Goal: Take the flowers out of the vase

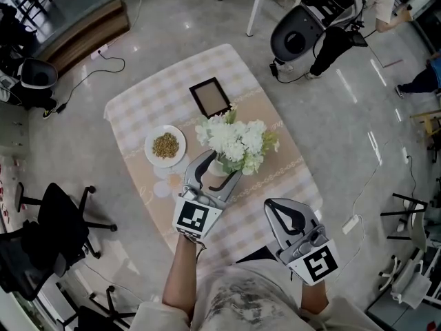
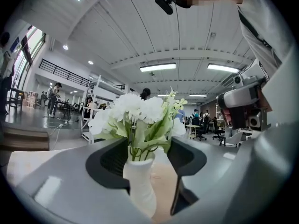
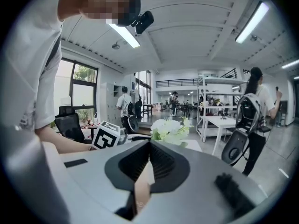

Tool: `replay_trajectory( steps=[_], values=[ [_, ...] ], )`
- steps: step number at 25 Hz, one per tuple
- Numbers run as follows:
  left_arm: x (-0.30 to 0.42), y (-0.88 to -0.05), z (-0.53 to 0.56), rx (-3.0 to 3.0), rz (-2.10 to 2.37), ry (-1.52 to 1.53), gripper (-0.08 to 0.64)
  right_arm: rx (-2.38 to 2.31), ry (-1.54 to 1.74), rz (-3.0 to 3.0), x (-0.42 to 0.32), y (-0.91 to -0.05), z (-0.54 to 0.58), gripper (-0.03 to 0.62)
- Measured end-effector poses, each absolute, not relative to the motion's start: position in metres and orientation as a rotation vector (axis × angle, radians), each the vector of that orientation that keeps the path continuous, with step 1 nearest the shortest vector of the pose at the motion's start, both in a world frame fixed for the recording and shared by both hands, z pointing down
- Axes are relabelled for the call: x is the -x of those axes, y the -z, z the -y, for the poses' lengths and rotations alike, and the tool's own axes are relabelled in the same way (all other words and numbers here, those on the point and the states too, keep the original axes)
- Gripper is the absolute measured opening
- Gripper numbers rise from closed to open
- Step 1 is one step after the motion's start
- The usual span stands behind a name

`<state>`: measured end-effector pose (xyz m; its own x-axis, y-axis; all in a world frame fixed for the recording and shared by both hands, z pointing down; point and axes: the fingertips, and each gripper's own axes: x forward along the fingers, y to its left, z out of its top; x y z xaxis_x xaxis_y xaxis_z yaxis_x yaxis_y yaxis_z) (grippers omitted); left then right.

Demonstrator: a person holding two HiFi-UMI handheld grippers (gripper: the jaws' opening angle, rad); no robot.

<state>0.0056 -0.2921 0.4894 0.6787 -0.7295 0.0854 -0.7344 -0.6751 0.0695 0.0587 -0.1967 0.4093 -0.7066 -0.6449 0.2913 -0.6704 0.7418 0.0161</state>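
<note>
- The flowers [image 1: 238,142], white blooms with green leaves, stand in a white vase [image 2: 140,185] near the middle of a table [image 1: 158,95] with a checked cloth.
- The left gripper [image 1: 216,168] points level at the vase. Its jaws are partly apart around the vase's neck, just under the blooms.
- In the left gripper view the vase sits against the left jaw, and a gap of cloth shows between it and the right jaw, so nothing is clamped.
- The right gripper [image 1: 273,207] hovers over the table's near edge, well apart from the vase. Its jaw tips meet with nothing between them.
- A plate [image 1: 149,152] of seeds lies left of the vase, and a dark picture frame [image 1: 210,96] lies beyond it.
</note>
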Motion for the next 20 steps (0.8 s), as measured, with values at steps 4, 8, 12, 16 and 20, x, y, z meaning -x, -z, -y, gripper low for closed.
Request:
replay_trajectory(
  steps=[4,8,12,16,20],
  values=[
    [-0.002,-0.488,0.287,-2.738,1.249,-0.062,0.217,-1.031,-0.134,2.661,-0.059,-0.409,0.195,0.017],
    [0.001,-0.489,0.285,-2.718,1.285,-0.060,0.162,-1.030,-0.132,2.663,-0.059,-0.409,0.196,0.017],
    [0.004,-0.490,0.283,-2.753,1.332,-0.068,0.100,-1.030,-0.135,2.663,-0.060,-0.409,0.195,0.017],
    [0.012,-0.493,0.285,-2.695,1.379,-0.057,0.028,-1.035,-0.138,2.663,-0.060,-0.411,0.195,0.017],
    [0.016,-0.494,0.286,-2.701,1.390,-0.051,0.017,-1.037,-0.143,2.663,-0.061,-0.413,0.194,0.017]
  ],
)
